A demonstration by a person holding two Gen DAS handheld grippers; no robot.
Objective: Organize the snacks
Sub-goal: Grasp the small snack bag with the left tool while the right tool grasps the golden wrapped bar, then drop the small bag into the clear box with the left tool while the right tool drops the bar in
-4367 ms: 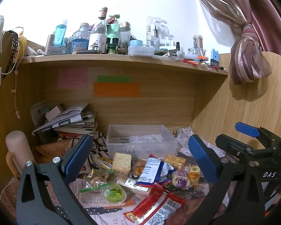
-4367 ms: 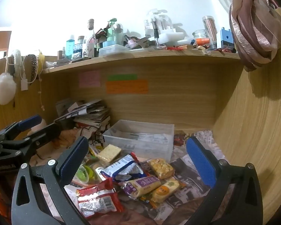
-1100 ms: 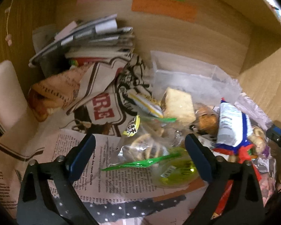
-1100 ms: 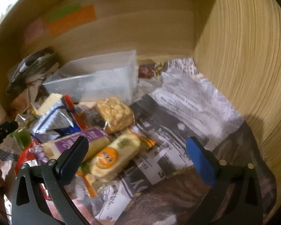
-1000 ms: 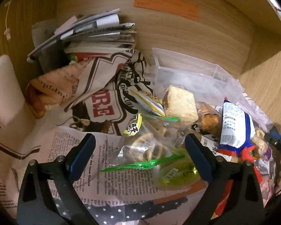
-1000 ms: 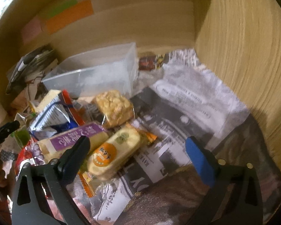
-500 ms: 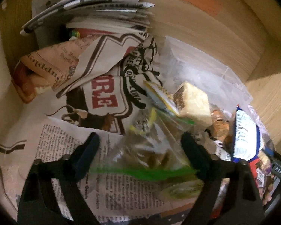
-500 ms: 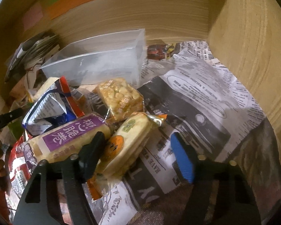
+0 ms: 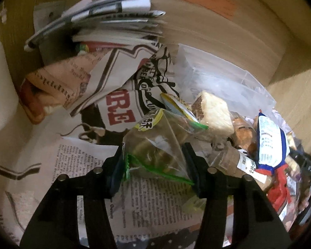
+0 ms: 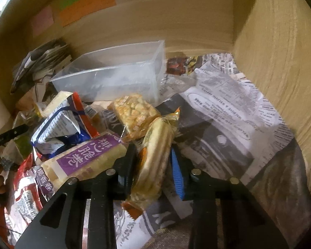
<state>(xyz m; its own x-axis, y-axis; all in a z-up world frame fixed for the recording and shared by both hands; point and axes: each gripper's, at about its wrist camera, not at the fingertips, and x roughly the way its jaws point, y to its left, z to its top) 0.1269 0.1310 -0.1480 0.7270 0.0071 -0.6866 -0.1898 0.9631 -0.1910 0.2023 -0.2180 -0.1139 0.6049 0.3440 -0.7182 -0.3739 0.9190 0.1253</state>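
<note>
A: What are the two grabbers doing?

B: Both have just been closing. A moment ago they were wide open above the pile. Now each one has a snack between its jaws.

A: What does the left gripper (image 9: 153, 166) have?

B: A clear bag with a green edge (image 9: 155, 153). The pads press on its two sides and the bag crinkles up between them. The jaws are only partly closed, because the bag is puffy. It looks like there are little round cookies inside, but I can't be sure.

A: And the right gripper (image 10: 153, 166)?

B: It squeezes a long cake in a yellow wrapper (image 10: 155, 155). One pad is on each side, and the cake stands on its edge between them. The jaws are quite narrow.

A: Where is the box for the snacks?

B: The clear plastic box (image 10: 114, 76) is ahead of the right gripper, past the pile and against the wooden back wall. From the left gripper it is ahead and to the right.

A: What else is near?

B: Just left of the right gripper lies a purple snack bar (image 10: 89, 155). Ahead of it is a nutty square (image 10: 134, 114), and a blue and white bag (image 10: 60, 124) is further left. They all lie on newspaper (image 10: 228, 124).

A: So what does this mean?

B: I think both grabs are done. Next, each snack can be lifted and taken to the box. The crinkly bag might slip, so it needs a slow lift.
</note>
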